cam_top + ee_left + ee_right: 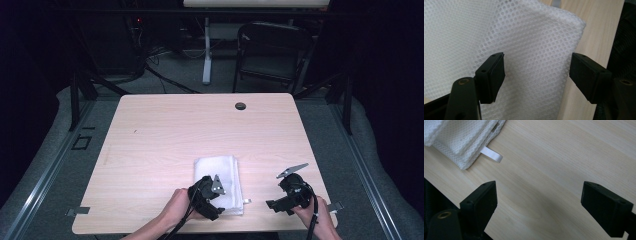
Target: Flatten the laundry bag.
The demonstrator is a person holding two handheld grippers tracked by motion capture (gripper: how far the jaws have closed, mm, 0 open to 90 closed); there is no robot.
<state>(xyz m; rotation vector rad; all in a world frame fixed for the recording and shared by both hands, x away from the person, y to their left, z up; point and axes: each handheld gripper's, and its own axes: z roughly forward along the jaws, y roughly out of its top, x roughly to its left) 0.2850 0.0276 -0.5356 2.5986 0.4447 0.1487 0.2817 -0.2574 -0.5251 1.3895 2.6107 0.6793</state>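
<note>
A folded white mesh cloth (220,177) lies near the front edge of the light wooden table (200,130). My left gripper (220,197) hovers over the cloth's near end, open, its jaws spread above the mesh cloth (529,50) close to its corner. My right gripper (272,204) is to the right of the cloth, open over bare wood, nothing between its jaws. In the right gripper view the cloth's layered corner (461,140) and its small white tag (492,155) lie at the upper left, apart from the gripper (539,202).
A round cable hole (240,106) sits near the table's far edge. Behind the table stand a folding chair (272,55) and a white desk leg (206,50). Most of the tabletop beyond the cloth is bare wood.
</note>
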